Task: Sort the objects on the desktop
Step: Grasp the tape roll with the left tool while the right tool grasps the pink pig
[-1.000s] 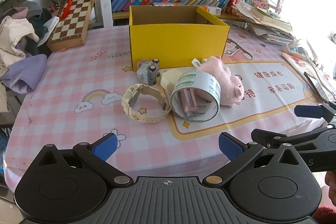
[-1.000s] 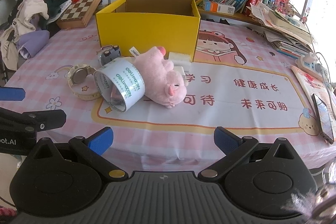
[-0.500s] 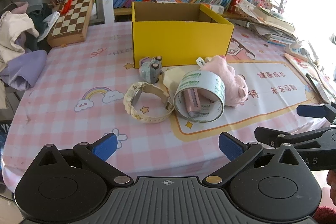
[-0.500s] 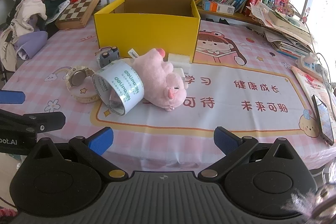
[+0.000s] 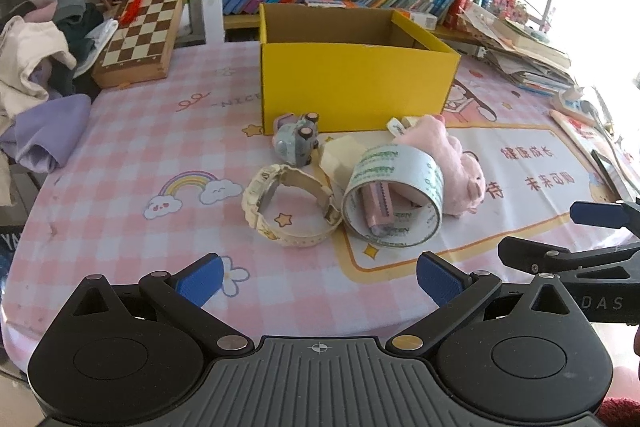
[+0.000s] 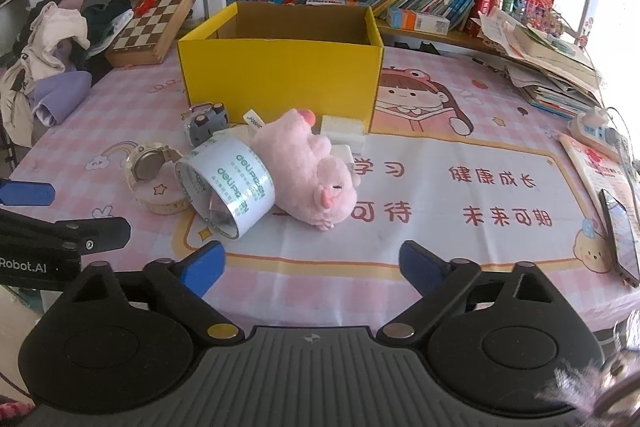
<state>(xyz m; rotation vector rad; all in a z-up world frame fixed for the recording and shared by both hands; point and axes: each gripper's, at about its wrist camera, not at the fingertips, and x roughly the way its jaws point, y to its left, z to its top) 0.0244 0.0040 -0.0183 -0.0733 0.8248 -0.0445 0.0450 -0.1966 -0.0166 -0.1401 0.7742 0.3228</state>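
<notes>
right claw point(image 6: 310, 269) narrowed slightly from its widest, jaws just closing, nothing between | left claw point(image 5: 318, 277) wide, empty | glossy tape point(image 6: 224, 187) ring lies tilted, bore toward near-left | fuzzy pink pig point(image 6: 304, 171) on its side right of it, head near-right | both on table point(image 6: 400, 255) before cardboard box point(image 6: 280, 75)
</notes>
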